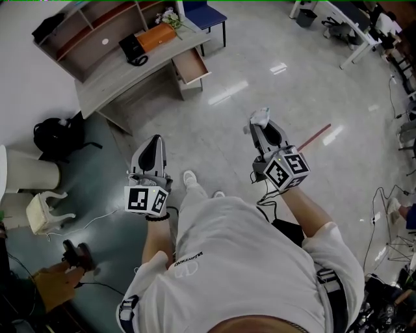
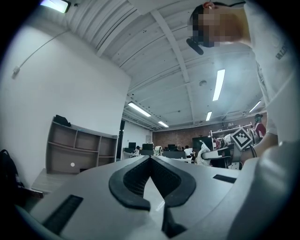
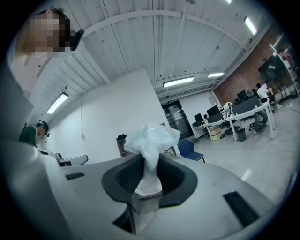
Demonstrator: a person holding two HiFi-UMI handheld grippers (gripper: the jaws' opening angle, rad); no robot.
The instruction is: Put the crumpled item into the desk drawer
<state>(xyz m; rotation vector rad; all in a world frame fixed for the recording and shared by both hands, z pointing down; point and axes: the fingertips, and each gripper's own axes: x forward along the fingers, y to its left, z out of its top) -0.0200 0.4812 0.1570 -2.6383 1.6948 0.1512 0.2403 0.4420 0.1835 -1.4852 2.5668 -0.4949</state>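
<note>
In the head view I stand on the grey floor, a few steps from the desk [image 1: 123,75]. Its drawer [image 1: 192,66] is pulled open. My right gripper [image 1: 261,123] is shut on a crumpled white item [image 1: 260,116], held up in the air. In the right gripper view the crumpled white item [image 3: 151,140] is pinched between the dark pads and puffs out above them. My left gripper [image 1: 155,138] is shut with nothing in it; its tips meet in the left gripper view [image 2: 150,158]. The desk's shelf unit [image 2: 79,150] shows beyond them.
An orange box [image 1: 156,37] and a black device [image 1: 133,50] sit on the desk. A blue chair [image 1: 203,14] stands behind it. A black backpack [image 1: 55,138] and a white stool [image 1: 42,211] are on the left. Cables trail on the floor.
</note>
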